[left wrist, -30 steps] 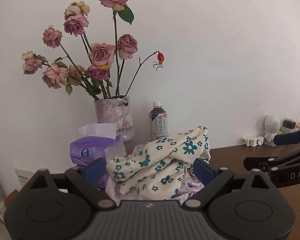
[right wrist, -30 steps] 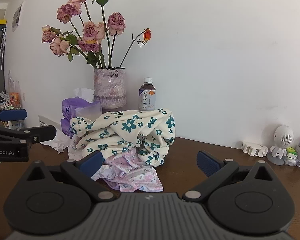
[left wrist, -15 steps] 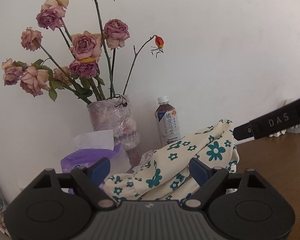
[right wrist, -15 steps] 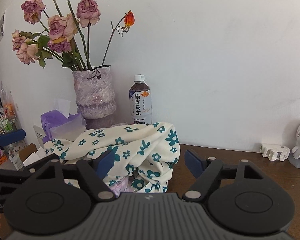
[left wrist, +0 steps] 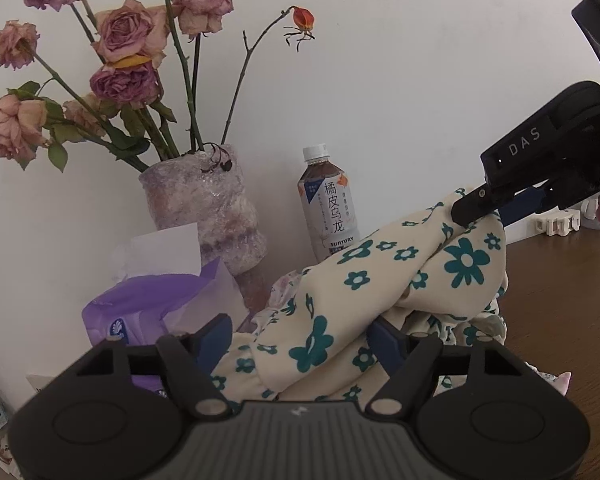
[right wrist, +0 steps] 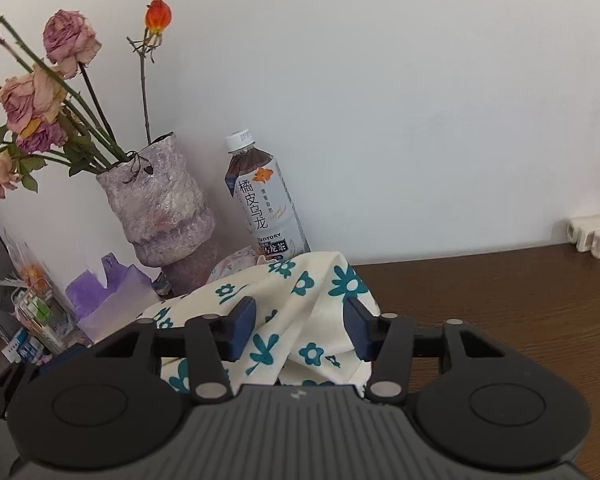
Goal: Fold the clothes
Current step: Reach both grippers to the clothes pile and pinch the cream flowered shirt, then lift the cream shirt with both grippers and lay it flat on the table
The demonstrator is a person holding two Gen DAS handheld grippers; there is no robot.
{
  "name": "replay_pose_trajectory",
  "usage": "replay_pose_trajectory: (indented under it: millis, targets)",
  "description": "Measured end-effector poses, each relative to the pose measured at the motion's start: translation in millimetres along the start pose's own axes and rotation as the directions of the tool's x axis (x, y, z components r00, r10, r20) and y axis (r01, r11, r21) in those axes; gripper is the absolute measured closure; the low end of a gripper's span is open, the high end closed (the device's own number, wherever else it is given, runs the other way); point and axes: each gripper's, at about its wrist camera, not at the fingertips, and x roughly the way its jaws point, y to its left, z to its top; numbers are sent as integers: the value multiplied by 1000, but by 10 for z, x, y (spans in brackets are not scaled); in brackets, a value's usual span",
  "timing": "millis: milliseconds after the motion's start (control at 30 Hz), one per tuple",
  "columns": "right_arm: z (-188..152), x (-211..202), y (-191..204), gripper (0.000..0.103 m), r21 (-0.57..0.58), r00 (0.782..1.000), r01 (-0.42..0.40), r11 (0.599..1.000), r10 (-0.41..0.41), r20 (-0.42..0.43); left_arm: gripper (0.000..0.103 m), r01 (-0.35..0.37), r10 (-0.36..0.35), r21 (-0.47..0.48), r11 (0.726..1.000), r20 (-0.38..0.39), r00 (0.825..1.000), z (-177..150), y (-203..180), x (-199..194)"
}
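On a brown wooden table against a white wall, a cream garment printed with teal flowers lies in a crumpled heap, over a pale pink piece of cloth that peeks out at its far side.

From the left wrist view, the left gripper is at the near left end of the heap. Its two blue-padded fingers stand on either side of a fold of the garment and are closing; the pads do not yet press the cloth. At the far right end of the heap, the right gripper reaches in from the right, its tips on the raised top of the garment.

From the right wrist view, the right gripper's jaws are also closing, with a ridge of the flowered cloth between the pads; whether they press it I cannot tell.

Behind the heap, by the wall, stand a mottled purple vase of dried roses and a tea bottle. A purple tissue pack sits to the left of the heap.
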Motion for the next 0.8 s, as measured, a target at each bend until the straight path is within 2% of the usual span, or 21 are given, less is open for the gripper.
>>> replay_pose_trajectory:
  millis: [33, 67, 133, 167, 233, 300, 400, 500, 600, 800]
  targets:
    - [9, 33, -11, 65, 8, 1000, -5, 1000, 5, -2, 31, -3, 3, 0, 1000, 2, 1000, 1, 6, 10]
    - [16, 58, -17, 66, 16, 1000, -8, 1000, 8, -2, 37, -6, 6, 0, 1000, 4, 1000, 3, 11, 20]
    - [27, 93, -37, 74, 39, 999, -33, 999, 33, -1, 55, 1, -1, -3, 1000, -10, 1000, 3, 15, 66]
    - [30, 107, -46, 77, 52, 999, -49, 997, 49, -2, 59, 11, -11, -5, 1000, -21, 1000, 2, 17, 95]
    - [20, 128, -51, 88, 67, 997, -74, 995, 74, -6, 79, 39, -40, -12, 999, -45, 998, -4, 21, 150]
    - [3, 128, -33, 95, 64, 996, -87, 994, 87, -8, 96, 66, -67, -25, 998, -65, 996, -5, 31, 172]
    - [-13, 73, -37, 101, 66, 994, -112, 992, 112, 6, 101, 75, -78, -47, 996, -70, 994, 38, 62, 139]
    - [18, -40, -79, 101, 92, 988, -154, 984, 151, 38, 102, 70, -73, -59, 996, -55, 996, 156, 101, 58]
    - [96, -230, -56, 102, 89, 984, -161, 983, 153, 88, 102, 72, -73, -56, 996, -9, 997, 364, 125, -113]
    - [287, -838, -7, 102, 87, 951, -215, 973, 188, 244, 102, 70, -67, -20, 997, 126, 990, 892, 94, -654]
